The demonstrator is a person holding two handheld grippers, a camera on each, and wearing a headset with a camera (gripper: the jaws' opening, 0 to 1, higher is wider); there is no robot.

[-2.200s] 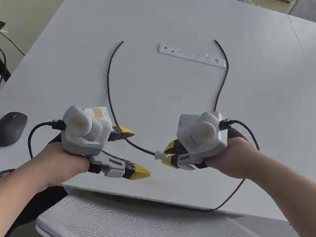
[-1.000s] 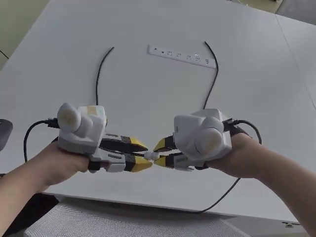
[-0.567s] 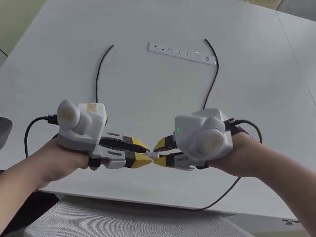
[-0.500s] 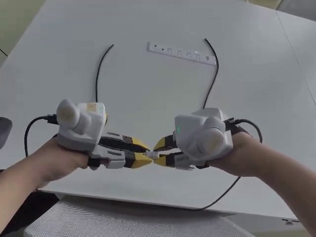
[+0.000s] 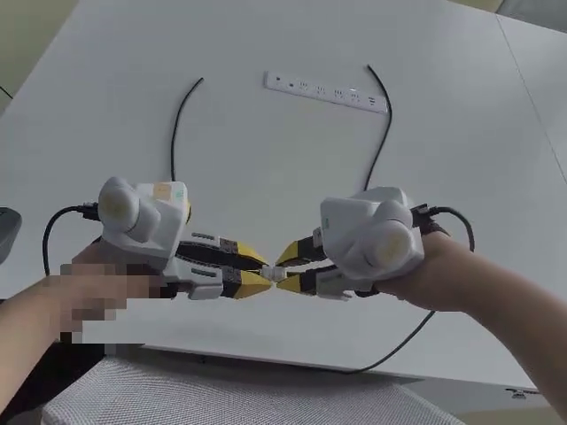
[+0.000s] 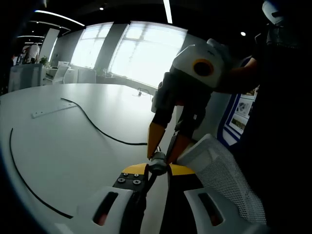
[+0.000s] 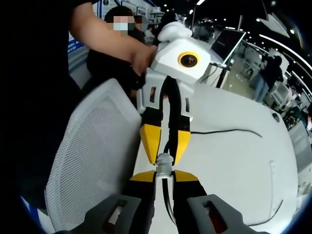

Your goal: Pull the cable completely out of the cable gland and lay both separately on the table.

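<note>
Over the last two seconds my left gripper (image 5: 255,274) has swung in from 9 o'clock, where it hung open and clear, and now meets my right gripper (image 5: 291,273) tip to tip above the near, 6 o'clock edge of the white table (image 5: 266,150). Across the last half second hardly anything changes. Between the yellow tips sits the small white plastic cable gland (image 5: 273,275), lifted off the tabletop. My right jaws are closed around it. My left jaws are drawn down to a narrow slit with the thin black cable (image 5: 174,133) running back between them; whether the left one also catches the gland's end I cannot tell. A strand of the cable lies on the table toward 11 o'clock, near the long white power strip (image 5: 326,91) at 12 o'clock. I judge the gland light, hard and smooth, so liable to twist or slip out of a pinch, and best gripped across its wider body. The cable looks light and limp, and its jacket probably drags in the gland's seal. So I take it right beside the gland, where it cannot buckle, and expect to need a steady, straight pull toward 9 and 3 o'clock.
</note>
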